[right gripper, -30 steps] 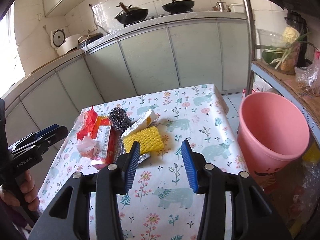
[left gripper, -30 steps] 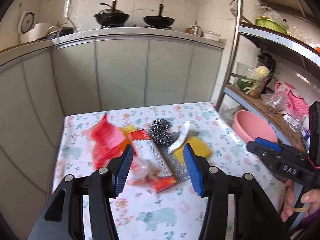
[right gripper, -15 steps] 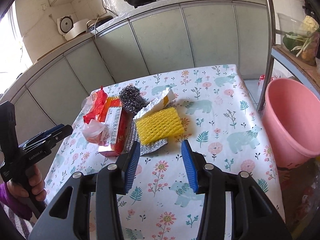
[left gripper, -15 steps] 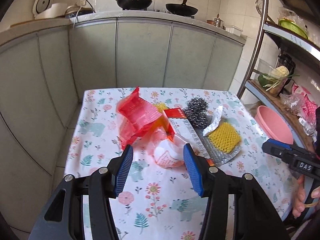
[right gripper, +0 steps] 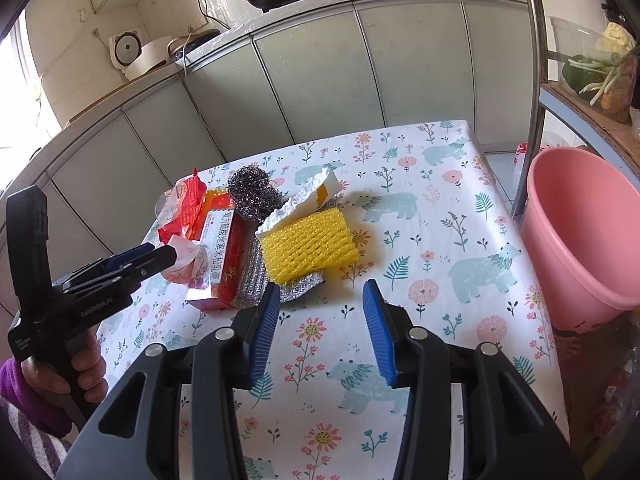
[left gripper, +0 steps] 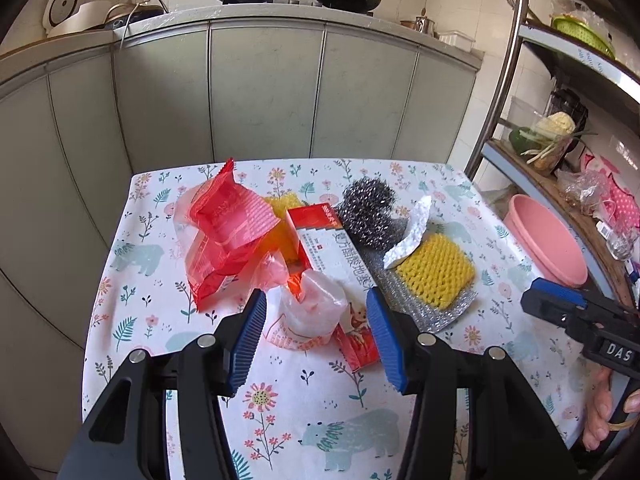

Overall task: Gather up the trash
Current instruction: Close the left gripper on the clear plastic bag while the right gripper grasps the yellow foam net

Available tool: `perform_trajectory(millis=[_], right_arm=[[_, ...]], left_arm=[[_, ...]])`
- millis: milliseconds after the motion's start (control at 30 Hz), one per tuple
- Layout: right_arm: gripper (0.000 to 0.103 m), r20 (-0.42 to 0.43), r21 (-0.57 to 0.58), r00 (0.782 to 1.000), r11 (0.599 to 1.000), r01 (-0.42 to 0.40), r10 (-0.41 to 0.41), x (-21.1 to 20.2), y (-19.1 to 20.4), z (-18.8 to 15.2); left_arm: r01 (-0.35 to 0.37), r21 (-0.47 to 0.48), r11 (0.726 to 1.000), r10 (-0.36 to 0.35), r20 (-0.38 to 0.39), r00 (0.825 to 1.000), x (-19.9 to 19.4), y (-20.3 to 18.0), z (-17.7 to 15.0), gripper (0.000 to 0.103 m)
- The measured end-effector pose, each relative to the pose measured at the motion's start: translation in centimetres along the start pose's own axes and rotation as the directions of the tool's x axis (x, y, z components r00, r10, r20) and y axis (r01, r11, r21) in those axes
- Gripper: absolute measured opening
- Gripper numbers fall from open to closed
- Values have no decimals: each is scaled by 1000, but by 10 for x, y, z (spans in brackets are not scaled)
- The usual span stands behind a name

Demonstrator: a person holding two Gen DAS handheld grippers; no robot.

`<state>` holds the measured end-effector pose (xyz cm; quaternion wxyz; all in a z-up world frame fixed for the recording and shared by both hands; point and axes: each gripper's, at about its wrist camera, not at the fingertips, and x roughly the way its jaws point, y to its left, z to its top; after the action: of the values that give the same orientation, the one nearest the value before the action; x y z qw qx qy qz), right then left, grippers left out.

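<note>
Here the left gripper (left gripper: 316, 330) hangs with its fingers spread on either side of a crumpled white wrapper (left gripper: 310, 308), pads not pressing it. The trash pile lies on the flowered worktop (right gripper: 440, 264). The right gripper (right gripper: 322, 330) is open over bare cloth, near the yellow foam net (right gripper: 308, 244); a pink bucket (right gripper: 580, 236) stands beside the worktop.

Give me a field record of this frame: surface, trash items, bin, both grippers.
surface: table with floral cloth
trash: red wrapper, red box, crumpled white bag, steel scourer, white foam piece, yellow foam net on a silver pad
bin: pink bucket, beside the table, upright
left gripper: open, white bag between its fingers, not pressed
right gripper: open, nothing between its fingers, near the yellow net
</note>
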<state>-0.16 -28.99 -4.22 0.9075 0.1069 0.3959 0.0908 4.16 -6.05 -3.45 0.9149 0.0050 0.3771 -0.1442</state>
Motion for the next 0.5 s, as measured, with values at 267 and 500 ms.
perform_trajectory(millis=[267,500], right_arm=[[44,-5,-6,1000,1000,0,0,4,1,0],[44,-15,-18,1000,1000,-24,24,15,2,9]], left_arm=[[20,-1,1000,-20,0,1000,-3,11,-8,19],[34,-3,999,-34,37,999,-23,20,-8,15]])
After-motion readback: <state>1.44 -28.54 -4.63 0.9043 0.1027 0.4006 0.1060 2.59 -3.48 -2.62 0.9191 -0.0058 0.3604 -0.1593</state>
